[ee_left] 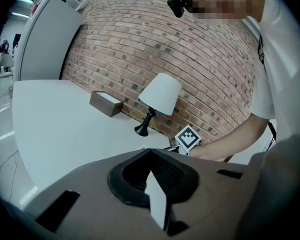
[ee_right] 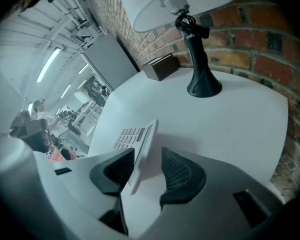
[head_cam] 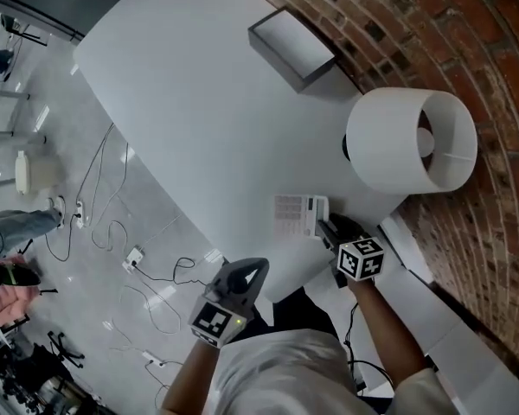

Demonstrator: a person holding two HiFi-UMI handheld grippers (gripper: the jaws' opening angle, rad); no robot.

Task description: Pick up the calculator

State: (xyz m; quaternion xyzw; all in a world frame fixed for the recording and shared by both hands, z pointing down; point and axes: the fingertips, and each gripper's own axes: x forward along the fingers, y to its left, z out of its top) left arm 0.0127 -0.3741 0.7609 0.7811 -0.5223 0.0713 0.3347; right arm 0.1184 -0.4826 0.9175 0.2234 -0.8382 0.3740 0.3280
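Observation:
A white calculator [head_cam: 298, 216] lies flat on the white table [head_cam: 199, 102], close to its near edge. My right gripper [head_cam: 323, 226] is down at the calculator's right end with its jaws wide open. In the right gripper view the calculator [ee_right: 131, 135] has its near end between the two pads, close to the left pad, with a gap to the right pad; the right gripper [ee_right: 147, 156] does not press on it. My left gripper [head_cam: 258, 268] hangs off the table's near edge, shut and empty. In its own view the left gripper [ee_left: 149, 151] shows closed tips.
A lamp with a white shade [head_cam: 406, 141] and a black foot [ee_right: 204, 86] stands just beyond the calculator, by the brick wall. A dark box [head_cam: 292, 46] sits farther along the wall. Cables [head_cam: 112, 232] lie on the floor to the left of the table.

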